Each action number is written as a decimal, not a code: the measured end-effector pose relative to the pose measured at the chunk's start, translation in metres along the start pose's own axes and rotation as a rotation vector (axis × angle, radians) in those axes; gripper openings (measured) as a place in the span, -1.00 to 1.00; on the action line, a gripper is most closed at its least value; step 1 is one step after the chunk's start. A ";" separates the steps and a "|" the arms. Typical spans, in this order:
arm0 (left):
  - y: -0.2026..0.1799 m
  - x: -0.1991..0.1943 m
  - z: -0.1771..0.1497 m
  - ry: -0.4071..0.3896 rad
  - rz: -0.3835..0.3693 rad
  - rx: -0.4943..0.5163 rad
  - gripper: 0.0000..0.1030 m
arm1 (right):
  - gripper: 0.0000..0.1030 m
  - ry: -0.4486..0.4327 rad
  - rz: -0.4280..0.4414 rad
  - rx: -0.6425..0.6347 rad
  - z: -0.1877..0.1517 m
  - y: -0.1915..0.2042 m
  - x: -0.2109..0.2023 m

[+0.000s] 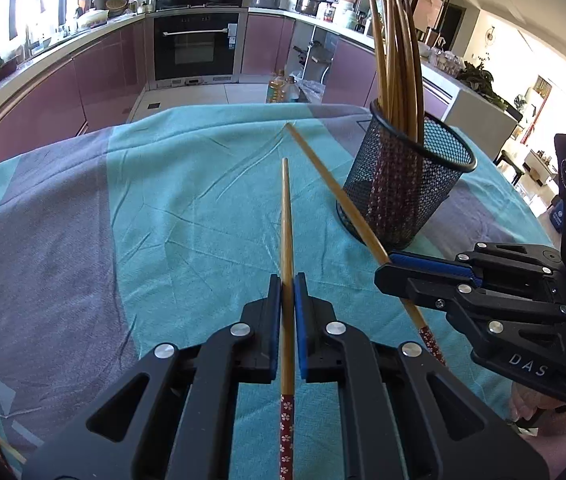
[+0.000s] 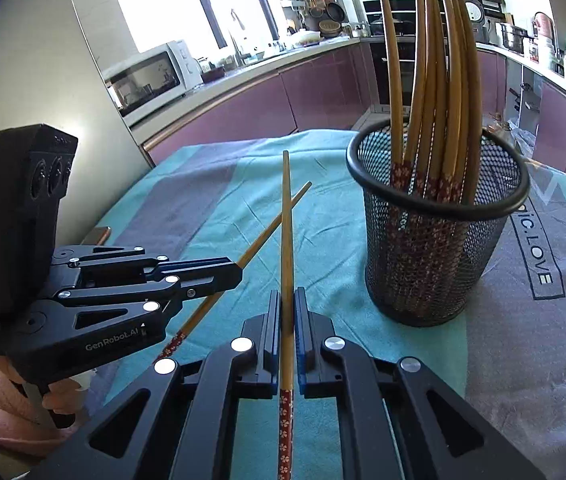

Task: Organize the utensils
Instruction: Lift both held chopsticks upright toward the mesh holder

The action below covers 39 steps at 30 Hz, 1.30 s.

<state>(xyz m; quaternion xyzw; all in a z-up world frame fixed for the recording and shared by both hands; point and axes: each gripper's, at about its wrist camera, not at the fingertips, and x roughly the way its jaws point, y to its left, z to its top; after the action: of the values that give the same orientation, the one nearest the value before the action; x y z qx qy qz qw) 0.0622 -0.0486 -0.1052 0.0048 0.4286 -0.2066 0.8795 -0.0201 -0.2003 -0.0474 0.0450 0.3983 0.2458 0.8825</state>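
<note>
Left wrist view: the left tool (image 1: pixel 288 280) is clenched on a bamboo chopstick (image 1: pixel 286 216) with a red flowered handle, tip pointing straight ahead over the table (image 1: pixel 163 184). The right tool (image 1: pixel 383 270) grips another chopstick (image 1: pixel 335 188) angled up-left, beside the mesh holder (image 1: pixel 403 184).

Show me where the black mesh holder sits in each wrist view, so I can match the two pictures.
Left wrist view: the mesh holder stands right of centre, beyond the right claw.
Right wrist view: the mesh holder stands right of centre, nearer and larger, right of the chopstick that claw holds.
Shared landmark: the bundle of chopsticks upright inside it.
</note>
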 end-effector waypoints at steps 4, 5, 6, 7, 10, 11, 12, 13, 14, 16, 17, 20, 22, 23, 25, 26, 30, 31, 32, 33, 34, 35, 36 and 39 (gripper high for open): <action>0.003 -0.010 0.000 -0.017 -0.025 -0.012 -0.86 | -0.89 -0.033 0.011 -0.005 0.003 0.002 -0.012; 0.003 -0.013 0.001 -0.020 -0.032 -0.014 -0.86 | -0.89 -0.039 0.014 -0.006 0.004 0.002 -0.014; 0.005 -0.016 0.000 -0.024 -0.039 -0.017 -0.86 | -0.89 -0.047 0.014 -0.008 0.005 0.003 -0.016; 0.005 -0.019 0.000 -0.029 -0.046 -0.019 -0.86 | -0.89 -0.052 0.014 -0.009 0.005 0.003 -0.018; 0.005 -0.027 0.002 -0.040 -0.065 -0.027 -0.86 | -0.89 -0.068 0.019 -0.005 0.007 0.002 -0.024; 0.005 -0.029 0.003 -0.045 -0.068 -0.026 -0.86 | -0.89 -0.073 0.021 -0.004 0.008 0.002 -0.026; 0.005 -0.031 0.004 -0.050 -0.072 -0.026 -0.86 | -0.89 -0.077 0.023 -0.003 0.008 0.001 -0.027; 0.006 -0.033 0.005 -0.053 -0.077 -0.028 -0.86 | -0.89 -0.081 0.021 -0.005 0.009 0.002 -0.029; 0.005 -0.035 0.006 -0.057 -0.081 -0.027 -0.86 | -0.89 -0.085 0.021 -0.005 0.009 0.002 -0.031; 0.004 -0.038 0.008 -0.064 -0.087 -0.027 -0.86 | -0.89 -0.092 0.025 -0.002 0.011 0.001 -0.034; 0.003 -0.040 0.008 -0.068 -0.091 -0.026 -0.86 | -0.89 -0.096 0.025 -0.002 0.012 0.002 -0.034; 0.002 -0.046 0.009 -0.083 -0.102 -0.025 -0.86 | -0.89 -0.109 0.026 -0.002 0.013 0.001 -0.039; 0.002 -0.050 0.009 -0.093 -0.106 -0.022 -0.86 | -0.89 -0.118 0.030 -0.002 0.013 0.000 -0.044; 0.002 -0.052 0.011 -0.097 -0.107 -0.022 -0.86 | -0.89 -0.122 0.029 -0.003 0.012 0.000 -0.046; 0.001 -0.054 0.011 -0.103 -0.114 -0.020 -0.86 | -0.89 -0.131 0.030 -0.001 0.012 -0.001 -0.050; 0.002 -0.055 0.011 -0.105 -0.117 -0.020 -0.86 | -0.89 -0.135 0.031 0.000 0.012 -0.001 -0.052; 0.002 -0.058 0.011 -0.112 -0.124 -0.018 -0.86 | -0.89 -0.149 0.029 0.001 0.013 -0.004 -0.057; 0.002 -0.059 0.012 -0.112 -0.127 -0.019 -0.86 | -0.89 -0.152 0.029 0.000 0.013 -0.005 -0.059; 0.002 -0.059 0.012 -0.114 -0.129 -0.019 -0.86 | -0.89 -0.155 0.029 0.001 0.013 -0.006 -0.061; 0.003 -0.060 0.012 -0.117 -0.131 -0.018 -0.86 | -0.89 -0.158 0.029 0.000 0.012 -0.006 -0.062; 0.002 -0.061 0.012 -0.119 -0.134 -0.018 -0.86 | -0.89 -0.160 0.028 -0.001 0.013 -0.007 -0.064; 0.002 -0.062 0.013 -0.122 -0.137 -0.016 -0.86 | -0.89 -0.163 0.027 -0.001 0.013 -0.007 -0.065; 0.001 -0.062 0.013 -0.125 -0.136 -0.014 -0.86 | -0.89 -0.166 0.026 -0.001 0.013 -0.008 -0.067; 0.000 -0.064 0.014 -0.131 -0.137 -0.009 -0.86 | -0.89 -0.174 0.024 -0.001 0.012 -0.007 -0.069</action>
<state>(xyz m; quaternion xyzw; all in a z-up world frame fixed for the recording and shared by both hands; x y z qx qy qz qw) 0.0374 -0.0284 -0.0477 -0.0421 0.3703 -0.2640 0.8896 -0.0473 -0.2373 0.0062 0.0705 0.3193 0.2518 0.9109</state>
